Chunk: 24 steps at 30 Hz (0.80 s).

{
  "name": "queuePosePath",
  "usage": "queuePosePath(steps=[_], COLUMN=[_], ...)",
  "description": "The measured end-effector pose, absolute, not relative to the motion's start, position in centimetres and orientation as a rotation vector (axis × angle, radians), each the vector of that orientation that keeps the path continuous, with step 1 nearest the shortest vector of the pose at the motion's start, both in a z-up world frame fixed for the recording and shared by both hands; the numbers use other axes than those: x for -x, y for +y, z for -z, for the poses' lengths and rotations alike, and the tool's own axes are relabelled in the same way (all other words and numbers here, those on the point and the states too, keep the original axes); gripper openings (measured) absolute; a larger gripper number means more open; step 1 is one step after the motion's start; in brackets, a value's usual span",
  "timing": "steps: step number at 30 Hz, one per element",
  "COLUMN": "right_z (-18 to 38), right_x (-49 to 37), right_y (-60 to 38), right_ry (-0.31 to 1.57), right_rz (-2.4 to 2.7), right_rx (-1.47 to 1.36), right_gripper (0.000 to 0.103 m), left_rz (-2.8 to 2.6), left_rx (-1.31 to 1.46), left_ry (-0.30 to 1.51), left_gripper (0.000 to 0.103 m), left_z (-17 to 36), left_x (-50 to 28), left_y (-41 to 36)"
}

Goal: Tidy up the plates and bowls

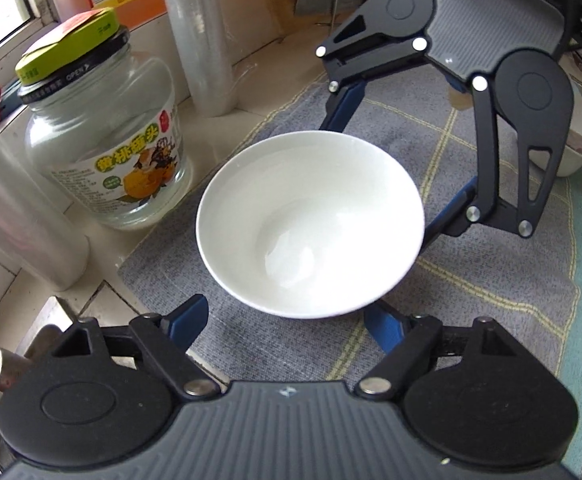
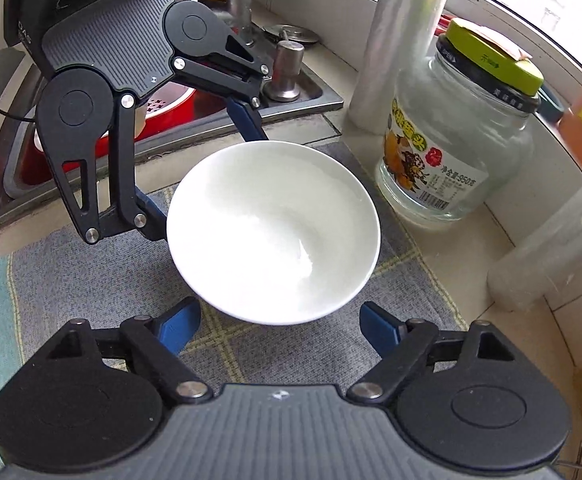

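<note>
Both claws, left claw (image 1: pixel 287 322) and right claw (image 2: pixel 281 322), hang spread around the white bowl (image 1: pixel 311 224) on the grey mat (image 1: pixel 491 272); grasping comes next, probably needing one to pinch the rim.

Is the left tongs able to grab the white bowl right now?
Probably yes. The left tongs are open right at the white bowl, nothing between them. The right tongs sit at its opposite side.

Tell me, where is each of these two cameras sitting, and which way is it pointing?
Left wrist: rides on the left gripper, looking across the white bowl at the right gripper; glass jar on its left.
Right wrist: rides on the right gripper, facing the left gripper and the sink behind it.
Shared: the bowl, jar, grey mat, both grippers open.
</note>
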State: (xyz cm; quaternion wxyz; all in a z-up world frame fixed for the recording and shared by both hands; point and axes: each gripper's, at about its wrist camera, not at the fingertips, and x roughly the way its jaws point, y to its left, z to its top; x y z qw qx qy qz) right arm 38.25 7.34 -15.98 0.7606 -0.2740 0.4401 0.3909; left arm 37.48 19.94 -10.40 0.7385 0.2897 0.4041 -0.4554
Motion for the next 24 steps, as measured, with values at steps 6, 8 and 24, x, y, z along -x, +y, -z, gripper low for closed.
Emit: queuePosePath(steps=[6, 8, 24], right_z=[16.0, 16.0, 14.3], right_x=[-38.7, -38.5, -36.4], right_y=[7.5, 7.5, 7.7], right_ry=[0.934, 0.919, 0.857], right_rz=[-0.871, -0.874, -0.863], right_rx=[0.599, 0.607, 0.629], right_gripper=[0.09, 0.09, 0.088], left_rz=[1.085, 1.103, 1.126], left_rx=[-0.681, -0.684, -0.736], left_ry=[0.833, 0.819, 0.747], left_gripper=[0.084, 0.084, 0.083], left_z=[10.3, 10.3, 8.9], left_x=[-37.4, -37.4, -36.4], left_y=[19.5, 19.5, 19.3])
